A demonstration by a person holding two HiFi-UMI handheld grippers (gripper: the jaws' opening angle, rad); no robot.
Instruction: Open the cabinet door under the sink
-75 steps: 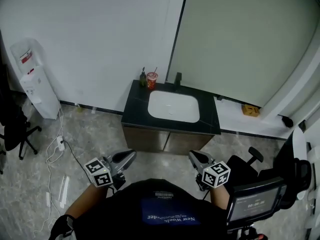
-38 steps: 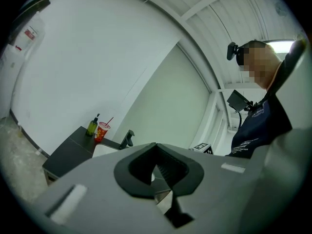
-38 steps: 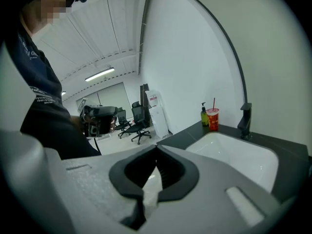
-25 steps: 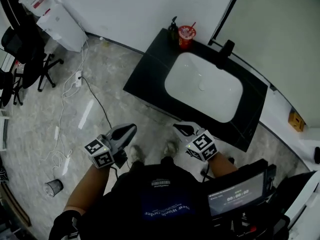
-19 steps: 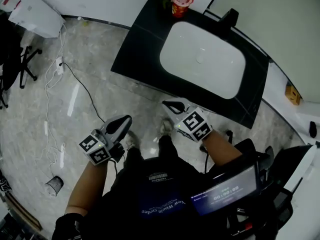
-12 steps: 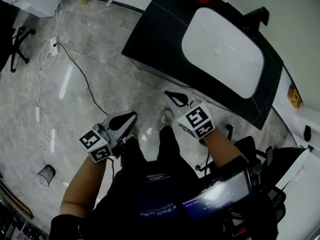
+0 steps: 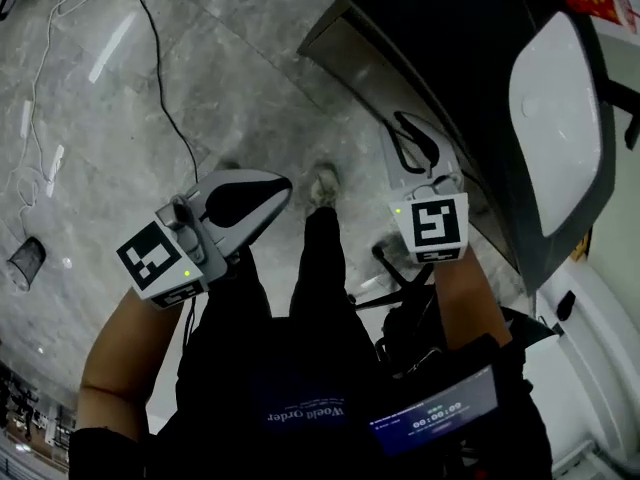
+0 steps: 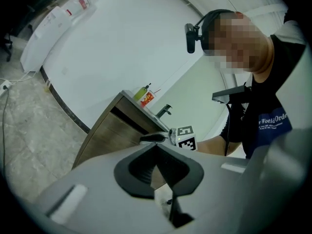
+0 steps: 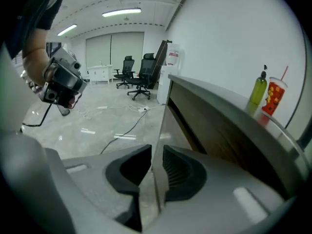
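While the person looks steeply down over a grey marbled floor (image 7: 230, 58), the cabinet door (image 7: 372, 74) sits at the far right of the scene, tucked below the near edge of a dark counter (image 7: 460, 53) that carries a white sink (image 7: 560, 118). That door stands upright and looks flush with the cabinet front, facing left toward the person's legs. The front's long run follows the counter edge, slanting from far left to near right in the head view. Held out ahead and tipped downward, the right gripper (image 7: 402, 123) has its tips close in front of the cabinet front, just under the counter edge. Whether they touch the wood cannot be told. Seen in the right gripper view, its jaws stand a narrow slit apart, having just been opening, and nothing sits between the pads. The slit lines up with an upright edge of the cabinet beyond. Well to the left, the left gripper (image 7: 283, 184) hangs over the floor beside the person's leg, roughly level, its jaw tips together and holding nothing. On the counter's far left end a green bottle (image 9: 258, 91) and a red cup (image 9: 274, 97) with a straw stand side by side. Behind the sink rises a dark tap (image 8: 164, 111).
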